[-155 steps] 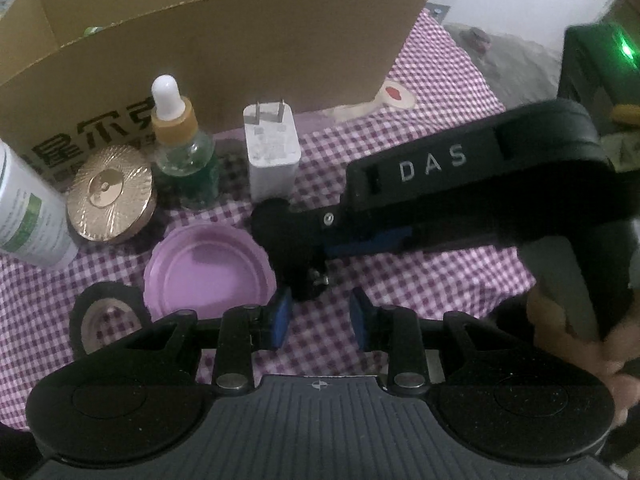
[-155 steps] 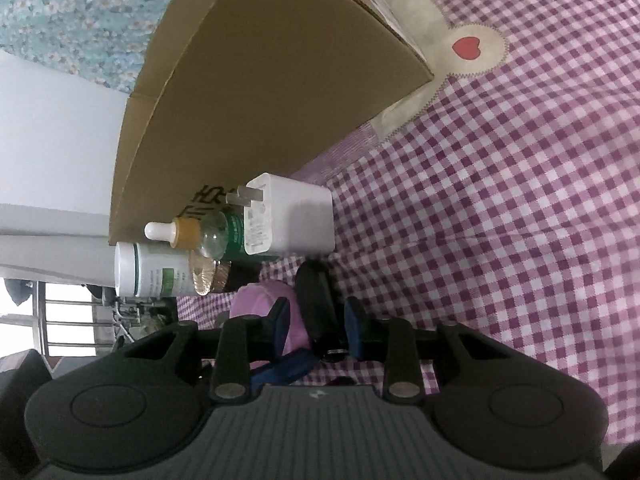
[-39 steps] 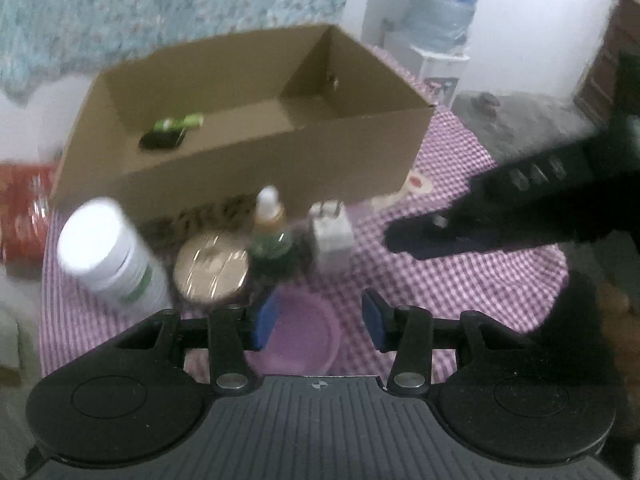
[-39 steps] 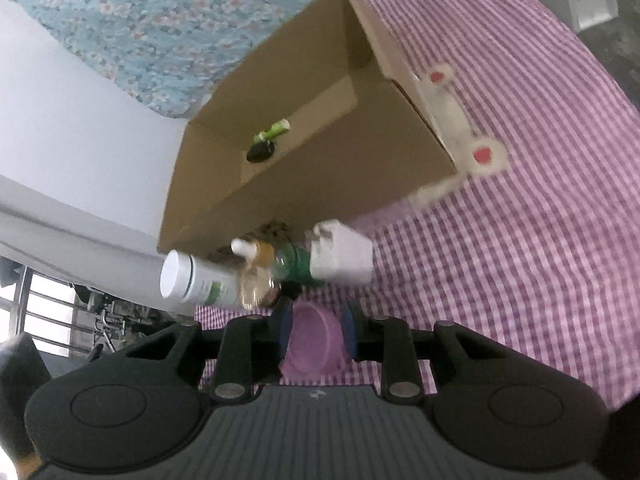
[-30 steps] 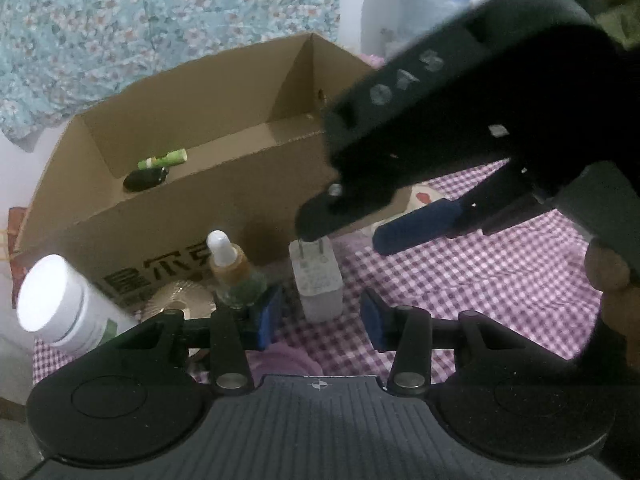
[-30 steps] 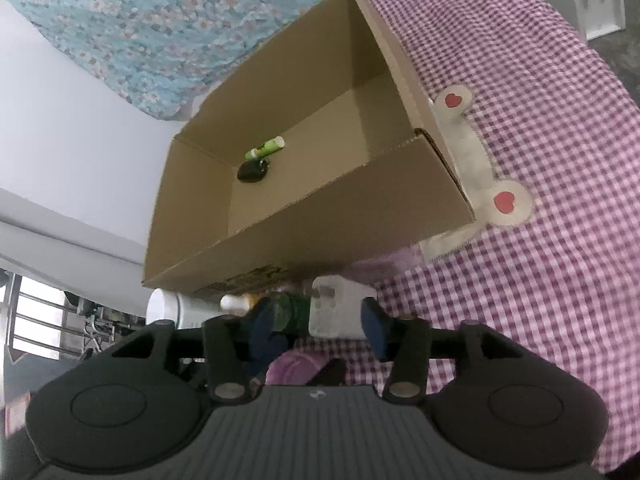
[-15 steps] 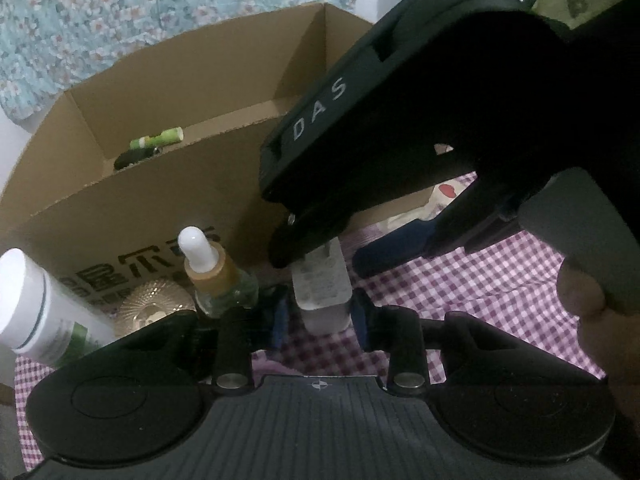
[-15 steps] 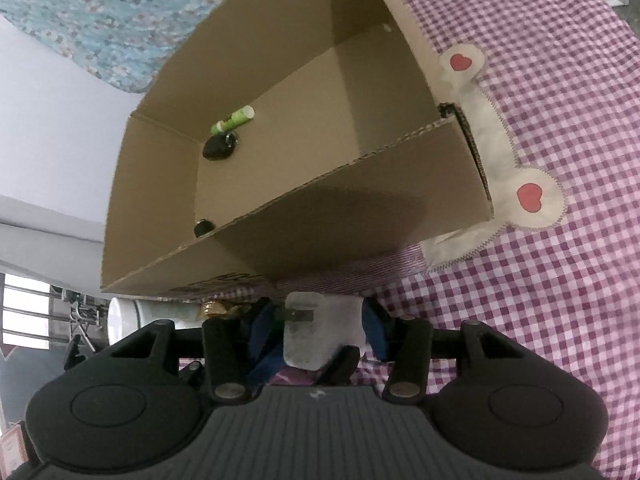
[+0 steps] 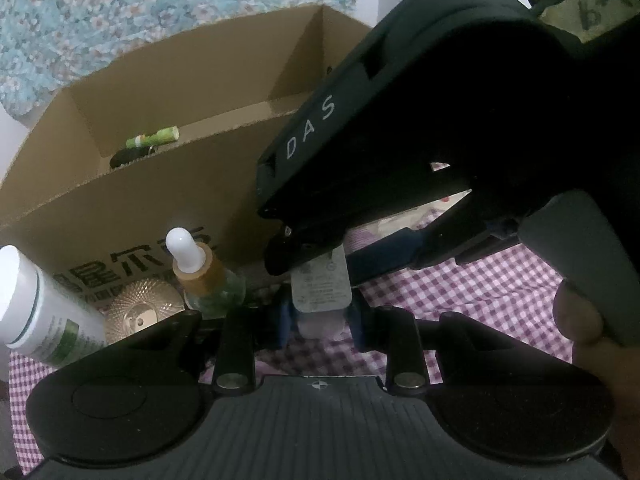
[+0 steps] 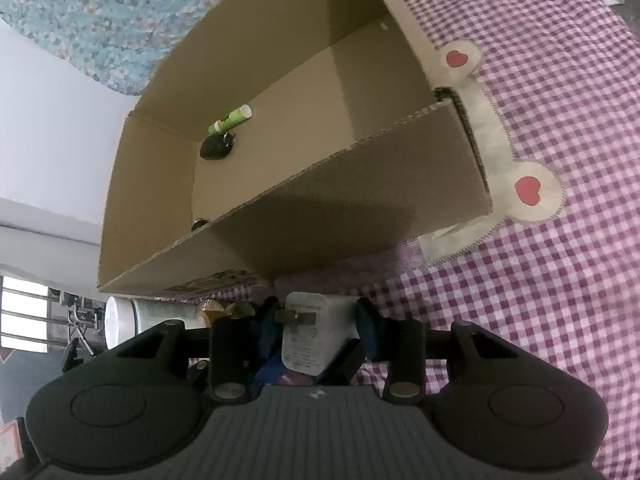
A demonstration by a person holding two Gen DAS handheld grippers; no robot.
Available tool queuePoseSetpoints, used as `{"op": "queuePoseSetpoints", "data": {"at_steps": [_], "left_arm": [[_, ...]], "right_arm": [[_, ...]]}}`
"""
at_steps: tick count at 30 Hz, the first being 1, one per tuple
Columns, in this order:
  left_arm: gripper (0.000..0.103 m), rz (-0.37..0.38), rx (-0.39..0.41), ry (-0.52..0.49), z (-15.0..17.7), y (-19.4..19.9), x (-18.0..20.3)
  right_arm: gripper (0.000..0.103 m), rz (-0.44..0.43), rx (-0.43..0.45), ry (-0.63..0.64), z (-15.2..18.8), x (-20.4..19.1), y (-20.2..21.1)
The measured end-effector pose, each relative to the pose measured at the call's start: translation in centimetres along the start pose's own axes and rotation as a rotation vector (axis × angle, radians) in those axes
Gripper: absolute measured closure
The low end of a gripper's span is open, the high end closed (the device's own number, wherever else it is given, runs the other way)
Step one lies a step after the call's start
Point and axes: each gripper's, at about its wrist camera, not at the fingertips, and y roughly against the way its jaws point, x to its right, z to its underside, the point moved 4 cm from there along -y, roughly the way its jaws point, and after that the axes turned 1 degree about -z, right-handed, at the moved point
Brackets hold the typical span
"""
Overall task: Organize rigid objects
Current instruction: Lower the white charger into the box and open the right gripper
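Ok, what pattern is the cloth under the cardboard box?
Purple-and-white gingham check on the cloth; clearest in the right wrist view beside the box.

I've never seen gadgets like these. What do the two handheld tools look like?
Both are matte black plastic. The left tool and right tool each have a ribbed base, two round discs, silver screws and blue finger pads. The right one carries white "DAS" lettering and a grey handle. No cables or sleeves show.
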Motion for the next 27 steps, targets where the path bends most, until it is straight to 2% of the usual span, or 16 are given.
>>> {"op": "queuePoseSetpoints", "data": {"at_steps": [10, 17, 22, 27], "left_arm": [[0.075, 0.014, 0.093, -0.019, -0.8, 4.5, 0.0], [0.075, -0.022, 0.185, -0.041, -2.6, 8.5, -0.3], [0.075, -0.069, 0.254, -0.036, -4.8, 10.5, -2.0], [0.075, -0.092, 0.26, 0.001, -8.3, 10.7, -5.2]], "right_arm": [[0.06, -0.025, 0.073, 0.014, 1.8, -1.8, 5.2], [0.06, -0.061, 0.154, 0.074, 2.1, -4.9, 9.0], [0.06, -0.092, 0.195, 0.153, 1.0, -8.6, 10.9], [0.059, -0.13, 0.198, 0.224, -1.2, -12.8, 11.4]]}}
